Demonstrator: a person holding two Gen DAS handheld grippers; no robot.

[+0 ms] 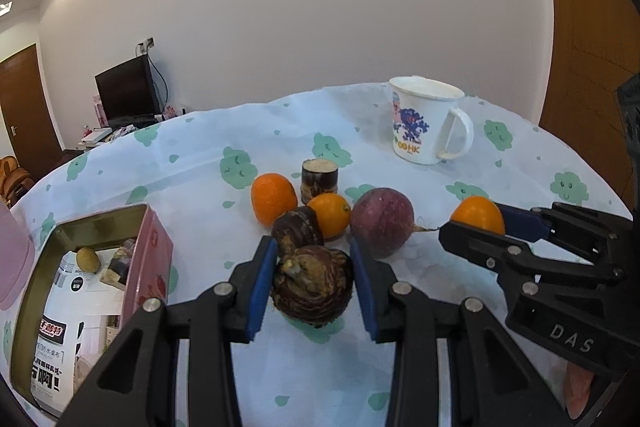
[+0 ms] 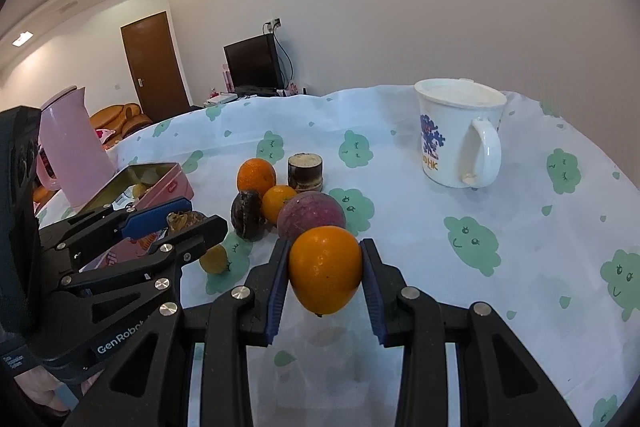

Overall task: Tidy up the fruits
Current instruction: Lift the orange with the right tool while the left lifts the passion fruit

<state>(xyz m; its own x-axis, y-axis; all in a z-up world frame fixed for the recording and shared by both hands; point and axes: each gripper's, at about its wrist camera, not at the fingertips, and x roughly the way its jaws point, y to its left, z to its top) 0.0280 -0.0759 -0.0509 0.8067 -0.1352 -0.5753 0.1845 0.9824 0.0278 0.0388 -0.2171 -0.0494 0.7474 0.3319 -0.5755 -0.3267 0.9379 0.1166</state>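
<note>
My left gripper is shut on a dark brown water chestnut, held just above the tablecloth. My right gripper is shut on an orange; it shows at the right of the left wrist view. On the cloth sit a second water chestnut, two oranges, a purple passion fruit and a cut sugarcane piece. A small yellow fruit lies under the left gripper in the right wrist view. The open pink tin at left holds a small yellow fruit and a sugarcane piece.
A white printed mug stands at the back right of the table. A pink kettle stands behind the tin at the far left. The table has a white cloth with green cloud prints. A wall, doors and a TV lie beyond.
</note>
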